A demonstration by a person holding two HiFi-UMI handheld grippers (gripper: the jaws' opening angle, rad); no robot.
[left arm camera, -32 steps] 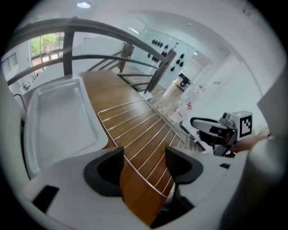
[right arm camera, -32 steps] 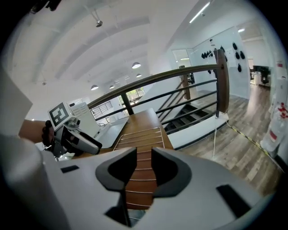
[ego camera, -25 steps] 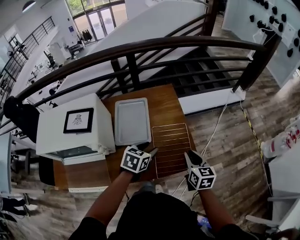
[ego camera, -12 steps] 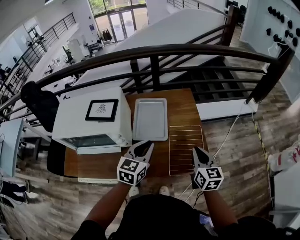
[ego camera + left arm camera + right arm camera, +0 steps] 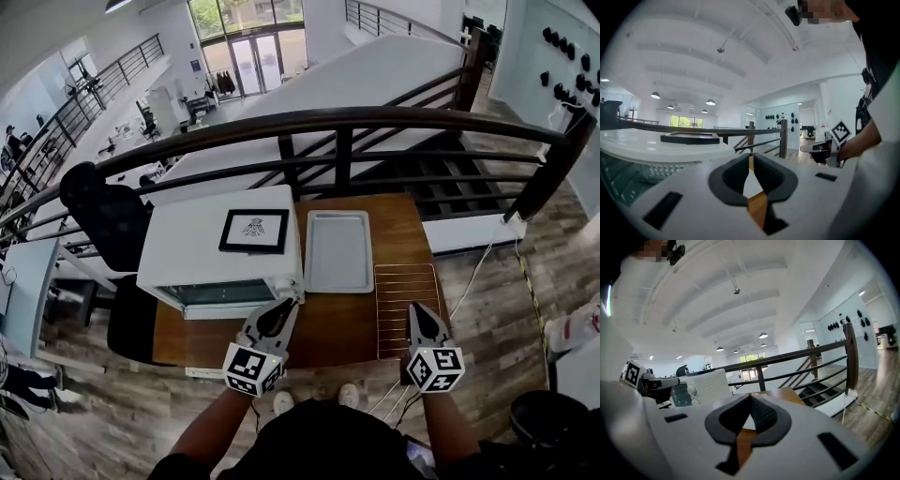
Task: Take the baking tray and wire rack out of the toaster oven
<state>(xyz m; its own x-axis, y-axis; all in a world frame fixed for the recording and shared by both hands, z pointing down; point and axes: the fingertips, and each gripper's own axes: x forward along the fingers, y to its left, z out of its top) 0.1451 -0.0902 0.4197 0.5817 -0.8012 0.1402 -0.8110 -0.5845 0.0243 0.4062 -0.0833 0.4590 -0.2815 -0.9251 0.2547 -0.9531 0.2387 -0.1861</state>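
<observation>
The white toaster oven stands at the left of the wooden table. Beside it lies the grey baking tray. The wire rack lies flat at the table's right end. My left gripper is held before the oven's front right corner; its jaws have just been closing and are shut on nothing. My right gripper hovers over the rack's near part. Its jaws have also just been closing and meet with nothing between them.
A black-framed picture lies on top of the oven. A dark railing runs behind the table, with stairs beyond it. A black chair stands left of the oven. A cable trails over the wood floor at the right.
Both grippers have drawn back from the tray and rack towards the person and risen. Their jaws went from open to shut. The left one has swung left, to the oven's front corner.
</observation>
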